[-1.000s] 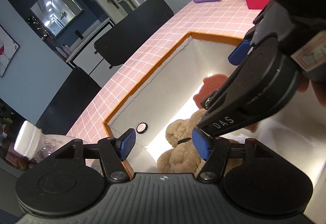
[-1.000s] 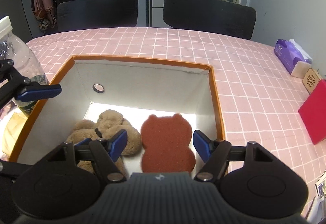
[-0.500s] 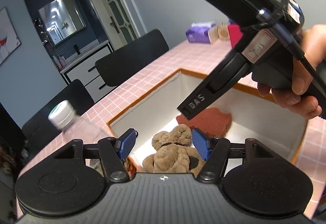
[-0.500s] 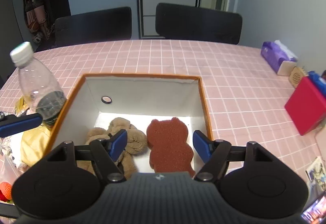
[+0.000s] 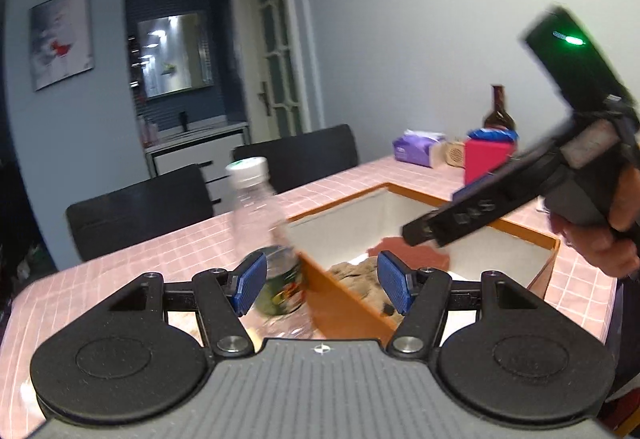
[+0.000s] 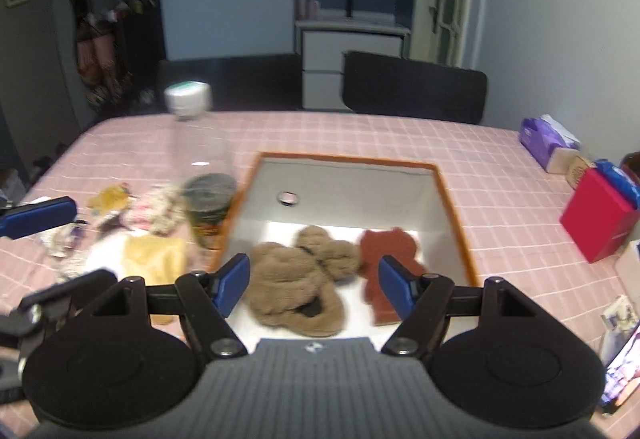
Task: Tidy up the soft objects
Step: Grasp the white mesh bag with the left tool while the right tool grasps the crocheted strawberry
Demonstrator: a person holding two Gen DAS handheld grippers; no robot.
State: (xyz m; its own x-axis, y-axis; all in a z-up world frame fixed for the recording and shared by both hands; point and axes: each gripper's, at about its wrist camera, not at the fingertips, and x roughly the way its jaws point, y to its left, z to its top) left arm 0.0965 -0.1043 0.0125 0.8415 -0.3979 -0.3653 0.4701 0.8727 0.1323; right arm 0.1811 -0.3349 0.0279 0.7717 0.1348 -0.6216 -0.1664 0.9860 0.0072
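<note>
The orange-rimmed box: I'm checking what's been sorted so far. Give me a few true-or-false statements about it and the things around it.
1. The tan plush bear lies inside the box. True.
2. The rust-brown bear-shaped pad lies outside the box. False: it lies inside, beside the plush bear.
3. The right gripper holds the plush bear. False: its jaws are open and empty.
4. A clear bottle stands outside the box. True.
</note>
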